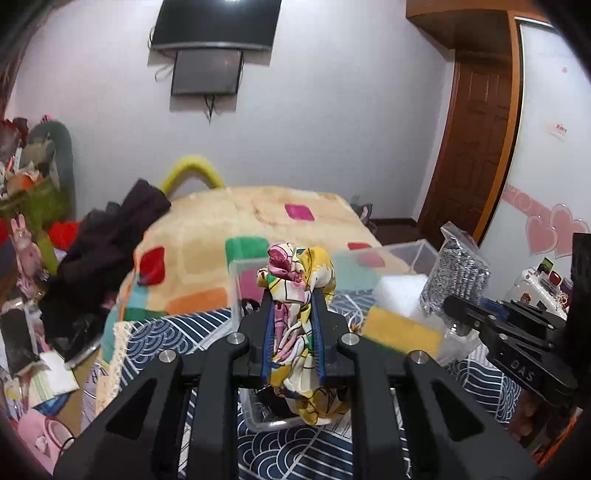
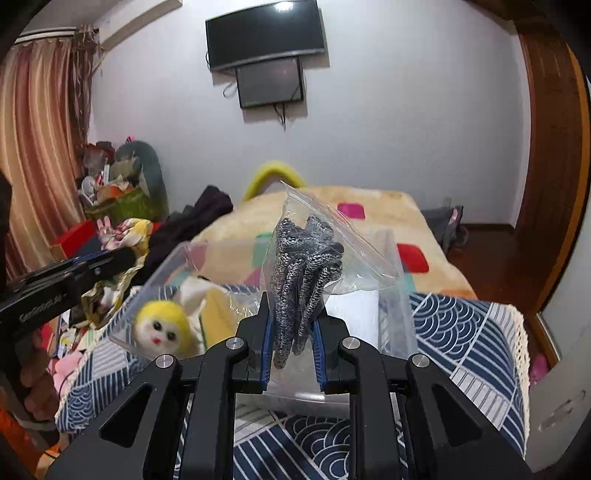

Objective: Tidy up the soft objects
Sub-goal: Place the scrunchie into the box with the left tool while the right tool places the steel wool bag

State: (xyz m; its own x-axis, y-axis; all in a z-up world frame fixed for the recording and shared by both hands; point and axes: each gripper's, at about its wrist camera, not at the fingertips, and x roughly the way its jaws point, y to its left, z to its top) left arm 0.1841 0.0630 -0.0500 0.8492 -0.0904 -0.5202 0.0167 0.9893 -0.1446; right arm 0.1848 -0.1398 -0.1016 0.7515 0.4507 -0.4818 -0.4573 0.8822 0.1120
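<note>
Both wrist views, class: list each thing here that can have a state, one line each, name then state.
left gripper: shut on the patterned scarf
patterned scarf: bunched, lifted above the clear bin
right gripper: shut on the bagged grey cord
bagged grey cord: coiled inside a clear bag, held up
clear bin: open, no lid
doll: lying in the bin, face up
wall television: off

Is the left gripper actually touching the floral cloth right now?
Touching. In the left wrist view the left gripper has both blue pads pressed against the bunched floral cloth, which fills the space between them.
</note>
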